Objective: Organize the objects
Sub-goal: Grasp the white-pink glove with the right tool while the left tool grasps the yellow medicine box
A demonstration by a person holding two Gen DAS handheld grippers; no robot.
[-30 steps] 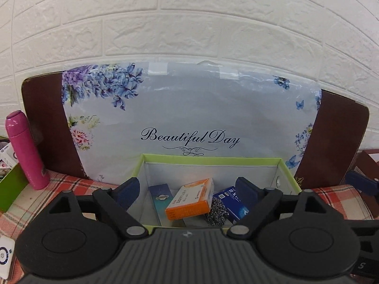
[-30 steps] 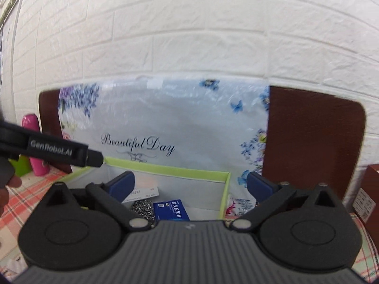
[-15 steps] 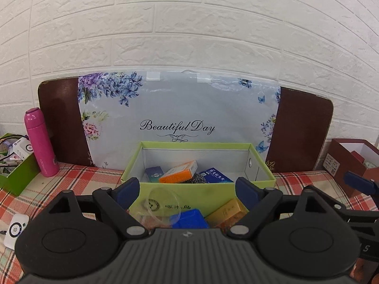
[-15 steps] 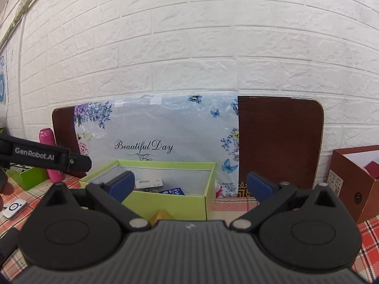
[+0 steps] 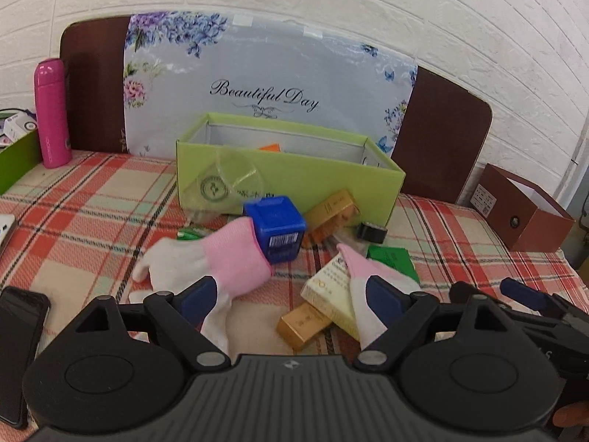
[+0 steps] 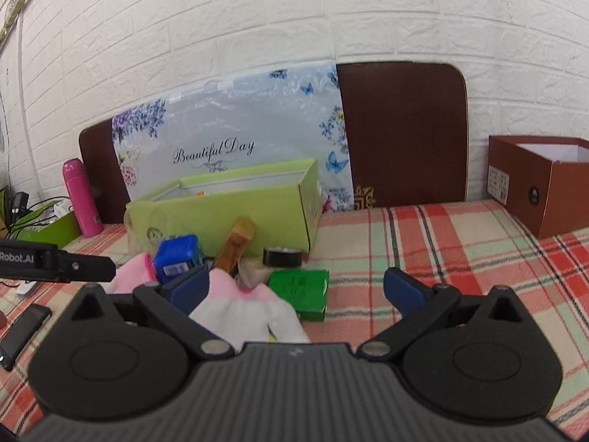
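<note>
Both claws, left (image 5: 291, 294) and right (image 6: 294, 287), spread and empty above loose items; next, judged: grip a glove (image 5: 206, 261) for the green box (image 5: 287, 176)

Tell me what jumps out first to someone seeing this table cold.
The heap of clutter in front of the lime-green box: a blue cube-shaped box, gold packets, and two white gloves with pink cuffs. Behind it a floral "Beautiful Day" board leans on the white brick wall, with a bright pink bottle at the far left.

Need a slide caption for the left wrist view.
Open left gripper above gloves, blue box and gold boxes before the green bin.
</note>
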